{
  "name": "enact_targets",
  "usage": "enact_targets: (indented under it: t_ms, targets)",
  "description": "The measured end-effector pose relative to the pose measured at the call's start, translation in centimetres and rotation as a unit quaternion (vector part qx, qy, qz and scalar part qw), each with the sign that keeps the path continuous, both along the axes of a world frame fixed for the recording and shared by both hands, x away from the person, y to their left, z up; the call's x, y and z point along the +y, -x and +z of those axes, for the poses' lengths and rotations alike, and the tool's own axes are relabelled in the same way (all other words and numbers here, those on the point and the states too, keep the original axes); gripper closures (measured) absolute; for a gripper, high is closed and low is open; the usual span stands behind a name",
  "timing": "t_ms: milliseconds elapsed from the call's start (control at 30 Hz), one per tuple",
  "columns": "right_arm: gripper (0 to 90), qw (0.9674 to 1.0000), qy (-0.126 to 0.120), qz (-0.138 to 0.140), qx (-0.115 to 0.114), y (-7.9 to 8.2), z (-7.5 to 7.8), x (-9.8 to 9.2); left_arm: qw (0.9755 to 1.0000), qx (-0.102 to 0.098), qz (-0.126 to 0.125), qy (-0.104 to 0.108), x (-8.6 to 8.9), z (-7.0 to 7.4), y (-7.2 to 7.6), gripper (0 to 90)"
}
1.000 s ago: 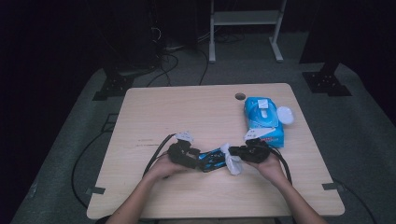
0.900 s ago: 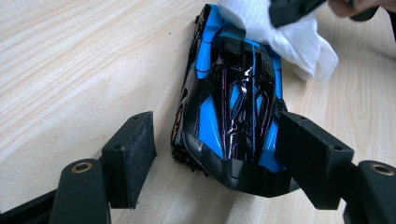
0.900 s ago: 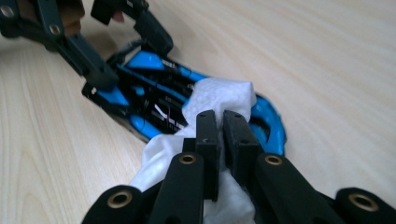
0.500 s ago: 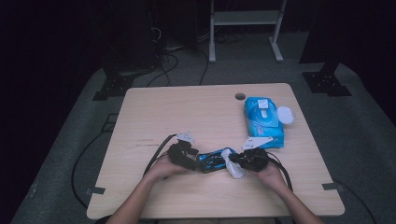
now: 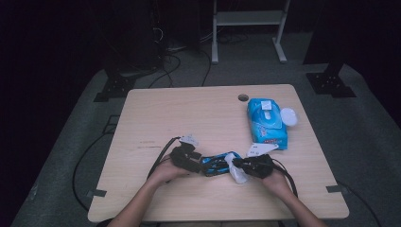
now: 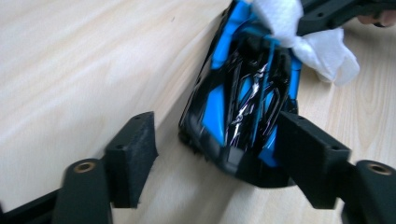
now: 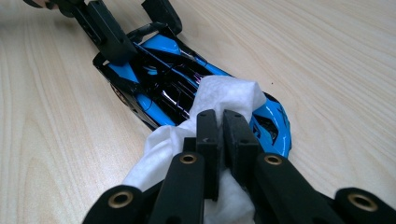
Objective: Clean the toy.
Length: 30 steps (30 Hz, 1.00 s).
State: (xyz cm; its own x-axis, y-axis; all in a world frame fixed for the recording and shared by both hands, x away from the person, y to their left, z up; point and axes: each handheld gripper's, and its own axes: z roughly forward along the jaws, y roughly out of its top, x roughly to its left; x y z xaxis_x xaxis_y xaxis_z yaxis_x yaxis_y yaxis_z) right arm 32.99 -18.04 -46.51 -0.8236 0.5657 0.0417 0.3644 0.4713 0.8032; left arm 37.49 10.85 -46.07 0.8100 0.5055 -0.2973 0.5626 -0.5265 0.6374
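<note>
My right gripper (image 7: 223, 126) has its jaws pinching a soft, crumpled white wipe (image 7: 219, 100), which is pressed on the nose of the glossy blue and black toy car (image 7: 187, 88). The car lies low and wedge-shaped on the pale wooden bench (image 5: 156, 118) (its grain is fine). My left gripper (image 6: 219, 149) stands spread around the car's tail, one pad touching it; these jaws have just been closing.

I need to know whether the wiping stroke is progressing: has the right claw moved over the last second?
Yes. In the high view the right claw and its white wipe have shifted slightly toward the table's near edge, away from the blue wipes pack.
</note>
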Motion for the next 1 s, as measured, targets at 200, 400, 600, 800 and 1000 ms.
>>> enact_targets:
  t_ms: [200, 400, 600, 800, 1000]
  targets:
    - [84.5, 1.0000, -0.002, 0.003, -0.001, 0.0, 0.0, 0.0, 0.9972, 0.060, 0.043, 0.014, 0.6, -0.1, -0.1, 39.1]
    - [84.3, 1.0000, -0.006, 0.000, 0.004, 0.0, 0.0, -0.1, 0.9990, 0.029, 0.034, 0.008, 0.1, 0.4, 0.7, 53.7]
    - [84.1, 0.9998, -0.013, -0.007, 0.015, -0.2, 0.3, -0.9, 0.9992, -0.018, 0.030, 0.019, 0.3, 0.2, 1.7, 55.1]
    - [83.3, 0.9975, -0.042, -0.041, 0.039, -1.6, 0.4, -3.5, 0.9931, -0.117, 0.003, 0.007, -0.2, 0.4, 3.6, 54.6]
    - [62.7, 0.9932, -0.062, -0.026, 0.095, -3.1, 0.2, -3.9, 0.9845, -0.175, -0.005, -0.008, -0.3, 0.3, 5.0, 54.0]
